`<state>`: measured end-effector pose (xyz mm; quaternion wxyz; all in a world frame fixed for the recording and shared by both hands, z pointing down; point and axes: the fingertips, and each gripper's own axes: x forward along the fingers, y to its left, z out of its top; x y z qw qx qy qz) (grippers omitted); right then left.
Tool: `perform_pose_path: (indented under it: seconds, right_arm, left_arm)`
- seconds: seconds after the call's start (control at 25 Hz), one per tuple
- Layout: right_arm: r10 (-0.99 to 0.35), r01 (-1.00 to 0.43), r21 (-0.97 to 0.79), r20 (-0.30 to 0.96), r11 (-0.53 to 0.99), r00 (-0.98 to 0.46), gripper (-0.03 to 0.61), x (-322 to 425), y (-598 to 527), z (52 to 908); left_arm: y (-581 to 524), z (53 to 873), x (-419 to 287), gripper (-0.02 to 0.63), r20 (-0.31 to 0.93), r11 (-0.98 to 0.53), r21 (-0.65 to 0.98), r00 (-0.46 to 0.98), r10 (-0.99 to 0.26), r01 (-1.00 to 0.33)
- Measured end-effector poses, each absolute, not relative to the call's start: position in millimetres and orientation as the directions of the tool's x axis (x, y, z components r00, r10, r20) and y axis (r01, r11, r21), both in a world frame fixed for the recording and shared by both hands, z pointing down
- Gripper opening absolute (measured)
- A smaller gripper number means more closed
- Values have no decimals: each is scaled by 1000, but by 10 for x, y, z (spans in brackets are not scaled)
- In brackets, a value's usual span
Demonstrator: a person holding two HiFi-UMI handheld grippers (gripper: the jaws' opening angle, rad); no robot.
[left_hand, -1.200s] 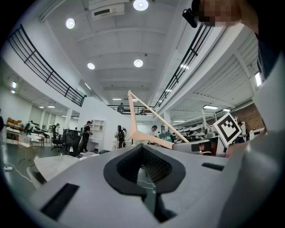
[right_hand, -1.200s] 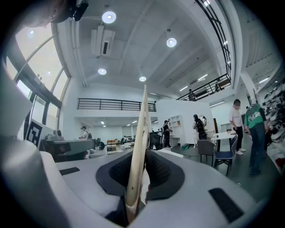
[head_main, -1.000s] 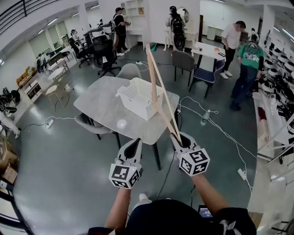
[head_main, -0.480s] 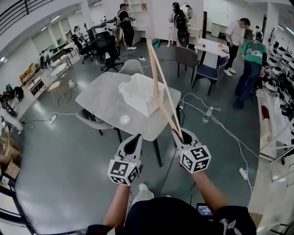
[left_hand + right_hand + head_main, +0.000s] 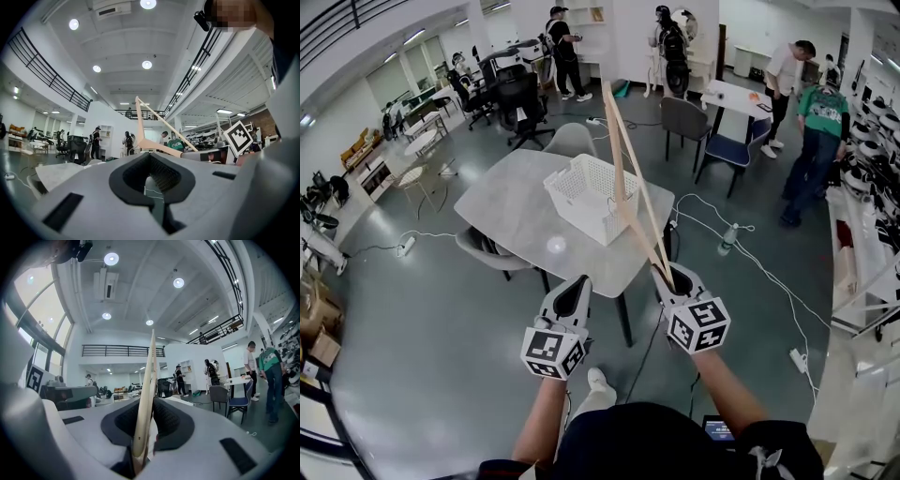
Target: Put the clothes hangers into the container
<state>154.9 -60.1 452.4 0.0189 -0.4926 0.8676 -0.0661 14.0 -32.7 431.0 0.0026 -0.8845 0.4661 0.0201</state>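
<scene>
White lattice basket (image 5: pixel 595 197) on the grey tabletop (image 5: pixel 506 206), toward its 3 o'clock edge; little of its inside to be seen past the hanger. Wooden hanger (image 5: pixel 623 187) clamped at one end in the right tool (image 5: pixel 671 276), slanting up toward 11 o'clock and crossing in front of the basket, clear of the tabletop. Left tool (image 5: pixel 574 286) low at 9 o'clock of the right one, jaws drawn together on nothing. Small white round thing (image 5: pixel 555 245) on the tabletop near its 6 o'clock edge; grey chairs tucked in at 12 o'clock (image 5: pixel 570 141) and 8 o'clock (image 5: pixel 483 251); cables (image 5: pixel 712 211) and a bottle (image 5: pixel 727 239) on the floor at 3 o'clock. Open floor between the tools and the near tabletop edge.
</scene>
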Motion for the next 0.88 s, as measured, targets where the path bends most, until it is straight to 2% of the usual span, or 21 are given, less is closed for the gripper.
perform_pose_path:
  seconds: [0.88]
  right_arm:
    - [-877,-873,-128,37,471,-478,66,946,-2089,4301]
  left_arm:
    - [-1883,4009,-438,5,-48,-612,-13,612,-790,-791]
